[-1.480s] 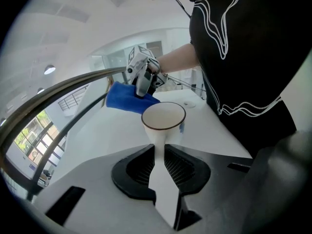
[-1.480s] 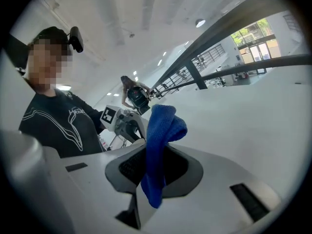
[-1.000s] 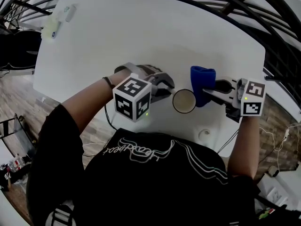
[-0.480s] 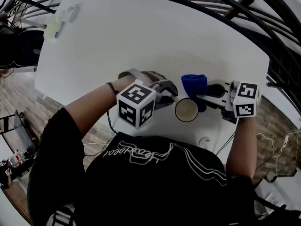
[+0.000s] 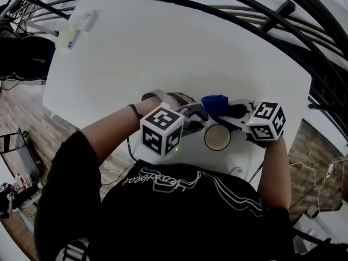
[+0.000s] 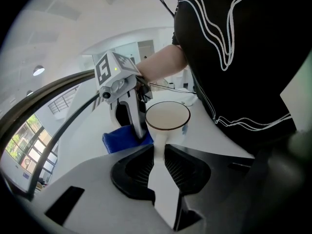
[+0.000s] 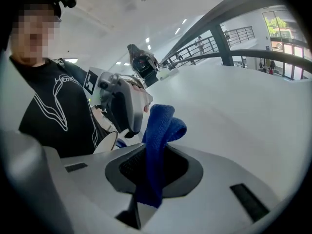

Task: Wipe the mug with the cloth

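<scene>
A white mug [image 5: 217,138] stands near the table's front edge, its empty inside turned up. My left gripper [image 5: 199,125] is shut on the mug's handle [image 6: 159,147], which runs straight between its jaws toward the mug [image 6: 167,117]. My right gripper [image 5: 227,113] is shut on a blue cloth [image 5: 214,104]. In the right gripper view the cloth [image 7: 159,140] rises folded from between the jaws of that gripper [image 7: 153,162]. The cloth [image 6: 125,139] hangs just behind the mug on its far side. Whether it touches the mug I cannot tell.
The white table [image 5: 163,53] stretches away beyond the mug. A pale bottle-like thing [image 5: 73,29] lies at its far left corner. A small round object [image 5: 236,172] sits by the front edge. Black rails [image 5: 255,4] arch over the table's far and right sides.
My right gripper has carried the blue cloth left and down, from the mug's right side to just behind it. The left gripper and mug have stayed in place.
</scene>
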Action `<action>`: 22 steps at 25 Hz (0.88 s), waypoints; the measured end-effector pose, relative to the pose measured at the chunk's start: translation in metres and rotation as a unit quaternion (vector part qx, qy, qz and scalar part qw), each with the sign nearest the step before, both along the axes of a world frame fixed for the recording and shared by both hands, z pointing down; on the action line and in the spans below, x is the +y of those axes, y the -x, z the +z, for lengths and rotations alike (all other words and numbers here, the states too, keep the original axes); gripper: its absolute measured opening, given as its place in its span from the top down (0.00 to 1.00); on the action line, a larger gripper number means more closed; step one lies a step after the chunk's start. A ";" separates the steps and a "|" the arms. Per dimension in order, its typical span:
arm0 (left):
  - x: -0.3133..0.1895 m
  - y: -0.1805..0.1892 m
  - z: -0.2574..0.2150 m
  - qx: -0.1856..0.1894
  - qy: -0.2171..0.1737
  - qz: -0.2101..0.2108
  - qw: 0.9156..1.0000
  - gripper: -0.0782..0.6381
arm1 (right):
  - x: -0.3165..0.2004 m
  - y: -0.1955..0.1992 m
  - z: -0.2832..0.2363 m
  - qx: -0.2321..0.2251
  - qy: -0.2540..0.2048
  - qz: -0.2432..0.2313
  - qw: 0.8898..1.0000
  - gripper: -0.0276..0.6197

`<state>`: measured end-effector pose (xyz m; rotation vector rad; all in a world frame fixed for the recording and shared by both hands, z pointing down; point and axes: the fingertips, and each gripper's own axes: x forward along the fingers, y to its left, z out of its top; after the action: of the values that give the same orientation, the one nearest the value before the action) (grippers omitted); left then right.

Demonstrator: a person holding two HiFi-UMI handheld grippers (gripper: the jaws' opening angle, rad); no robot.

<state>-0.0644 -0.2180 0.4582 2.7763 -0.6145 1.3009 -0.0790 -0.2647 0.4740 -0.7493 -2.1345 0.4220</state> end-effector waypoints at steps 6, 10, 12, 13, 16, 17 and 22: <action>0.004 0.001 -0.004 0.037 0.023 -0.043 0.998 0.76 | -0.010 -0.007 -0.018 -0.034 -0.004 0.066 0.997 0.86; 0.011 0.011 -0.017 0.083 0.038 -0.103 0.991 0.71 | -0.025 -0.017 -0.043 -0.076 -0.041 0.141 0.986 0.86; 0.011 0.014 -0.046 0.099 0.044 -0.136 0.985 0.70 | -0.037 -0.029 -0.081 -0.100 -0.066 0.174 0.977 0.86; 0.009 0.018 -0.067 0.105 0.047 -0.153 0.982 0.70 | -0.044 -0.033 -0.107 -0.115 -0.074 0.191 0.972 0.86; 0.002 0.033 -0.130 0.139 0.038 -0.211 0.967 0.70 | -0.059 -0.038 -0.182 -0.160 -0.084 0.238 0.954 0.86; 0.002 0.036 -0.146 0.156 0.029 -0.233 0.959 0.70 | -0.056 -0.041 -0.200 -0.174 -0.084 0.249 0.949 0.86; 0.020 0.045 -0.224 0.270 -0.009 -0.353 0.896 0.82 | -0.007 -0.048 -0.266 -0.215 -0.075 0.280 0.933 0.86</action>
<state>-0.1091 -0.1984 0.2343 2.3451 -1.3739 0.3606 -0.0306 -0.2718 0.2078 -0.1294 -2.7606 0.4064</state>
